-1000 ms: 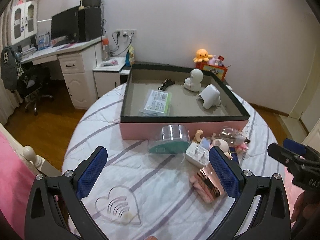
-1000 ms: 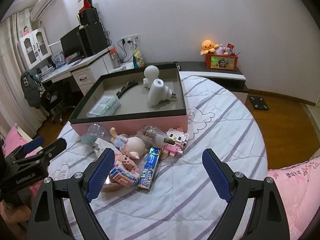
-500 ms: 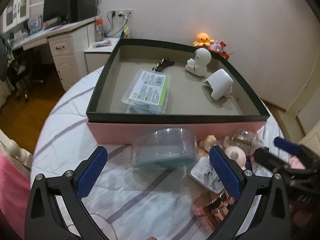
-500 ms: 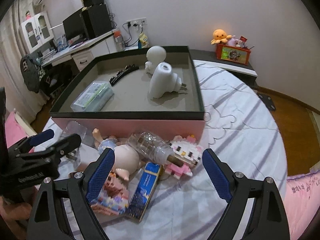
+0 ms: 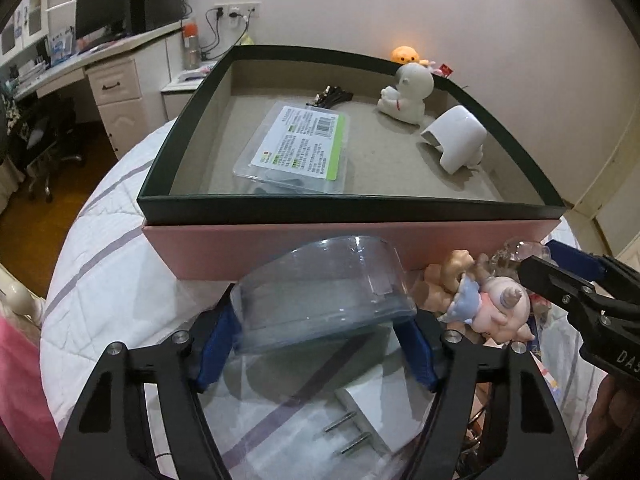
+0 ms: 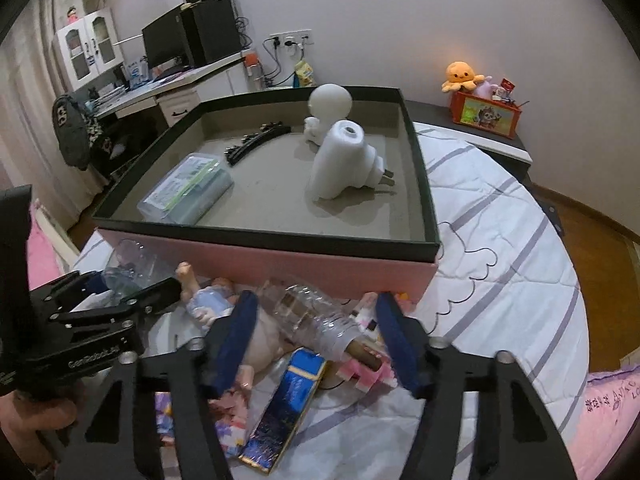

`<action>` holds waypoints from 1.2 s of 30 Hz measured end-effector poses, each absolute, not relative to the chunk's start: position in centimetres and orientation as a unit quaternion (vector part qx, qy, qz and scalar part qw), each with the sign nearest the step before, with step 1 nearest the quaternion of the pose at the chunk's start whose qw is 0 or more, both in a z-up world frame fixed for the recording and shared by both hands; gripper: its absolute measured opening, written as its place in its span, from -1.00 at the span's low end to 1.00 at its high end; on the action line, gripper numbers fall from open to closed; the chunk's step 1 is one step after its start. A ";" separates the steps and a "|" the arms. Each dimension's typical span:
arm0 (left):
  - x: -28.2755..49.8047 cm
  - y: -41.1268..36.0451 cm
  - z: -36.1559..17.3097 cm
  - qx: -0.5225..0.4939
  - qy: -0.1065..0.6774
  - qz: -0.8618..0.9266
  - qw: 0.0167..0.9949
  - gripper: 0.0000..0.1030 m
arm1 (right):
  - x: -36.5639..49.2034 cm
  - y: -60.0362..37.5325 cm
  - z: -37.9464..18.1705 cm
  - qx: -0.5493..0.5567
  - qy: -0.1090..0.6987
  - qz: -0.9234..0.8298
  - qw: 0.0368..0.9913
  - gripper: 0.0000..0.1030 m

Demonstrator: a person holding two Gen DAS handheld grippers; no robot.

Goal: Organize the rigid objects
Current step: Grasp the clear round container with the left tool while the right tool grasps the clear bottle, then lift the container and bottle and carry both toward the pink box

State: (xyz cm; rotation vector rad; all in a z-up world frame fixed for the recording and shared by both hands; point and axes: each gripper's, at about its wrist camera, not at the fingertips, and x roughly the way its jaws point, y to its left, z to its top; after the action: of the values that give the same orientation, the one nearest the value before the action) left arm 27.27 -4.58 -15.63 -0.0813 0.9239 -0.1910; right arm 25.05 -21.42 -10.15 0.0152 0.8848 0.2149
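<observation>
A pink box with a dark green rim (image 5: 352, 204) (image 6: 280, 240) sits on the bed. It holds a clear labelled case (image 5: 298, 148), a white figurine (image 5: 408, 92), a white plug device (image 5: 460, 140) and a black comb (image 5: 334, 98). My left gripper (image 5: 320, 340) is shut on a clear round plastic container (image 5: 324, 296) just in front of the box. My right gripper (image 6: 316, 344) has its jaws around a clear plastic bottle (image 6: 316, 316), close to it but apart. A baby doll (image 5: 492, 300) (image 6: 208, 304) lies between the grippers.
A blue foil packet (image 6: 284, 404), a pink block toy (image 6: 372, 368) and a white plug (image 5: 352, 428) lie on the striped quilt (image 6: 500, 248). A desk with monitor (image 5: 108, 20) stands far left. An orange box with plush toys (image 6: 484, 108) is on a far shelf.
Both grippers moved forward and down toward the box. The left jaws closed on the clear container. The right jaws narrowed around the bottle.
</observation>
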 end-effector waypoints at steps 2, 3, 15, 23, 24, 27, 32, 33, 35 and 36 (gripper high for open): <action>27.2 -4.3 -15.6 -0.045 0.444 -0.093 0.890 0.43 | 25.0 -21.2 -10.2 0.000 0.426 0.106 0.899 0.04; 27.1 -4.2 -15.5 -0.048 0.443 -0.094 0.890 0.43 | 25.0 -21.2 -10.2 0.000 0.425 0.107 0.899 0.02; 26.0 -3.4 -15.2 -0.052 0.445 -0.093 0.889 0.43 | 26.5 -20.7 -10.7 -0.030 0.444 0.168 0.880 -0.08; 25.2 -2.9 -14.8 -0.045 0.439 -0.095 0.892 0.43 | 26.0 -21.0 -10.3 -0.036 0.463 0.190 0.865 -0.07; 25.3 -2.8 -14.8 -0.047 0.440 -0.095 0.892 0.43 | 26.1 -21.3 -10.5 -0.029 0.464 0.192 0.864 -0.07; 25.3 -2.9 -14.8 -0.048 0.440 -0.096 0.892 0.43 | 26.6 -21.5 -11.0 -0.032 0.467 0.185 0.864 -0.12; 25.1 -3.1 -14.6 -0.041 0.434 -0.099 0.894 0.43 | 26.9 -20.0 -13.1 -0.078 0.482 0.167 0.857 -0.28; 25.1 -3.1 -14.6 -0.042 0.435 -0.098 0.894 0.43 | 27.0 -20.3 -13.1 -0.059 0.479 0.165 0.860 -0.29; 25.1 -3.1 -14.6 -0.042 0.435 -0.100 0.894 0.43 | 26.9 -20.8 -13.0 -0.039 0.474 0.167 0.864 -0.33; 25.1 -3.1 -14.6 -0.041 0.433 -0.100 0.895 0.43 | 26.9 -20.9 -13.0 -0.035 0.472 0.170 0.864 -0.36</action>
State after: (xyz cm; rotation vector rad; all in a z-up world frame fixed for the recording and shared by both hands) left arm 25.12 -3.11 -14.55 -0.0843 0.8985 -0.2069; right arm 26.94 -20.90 -12.96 -0.0727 0.9884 0.3566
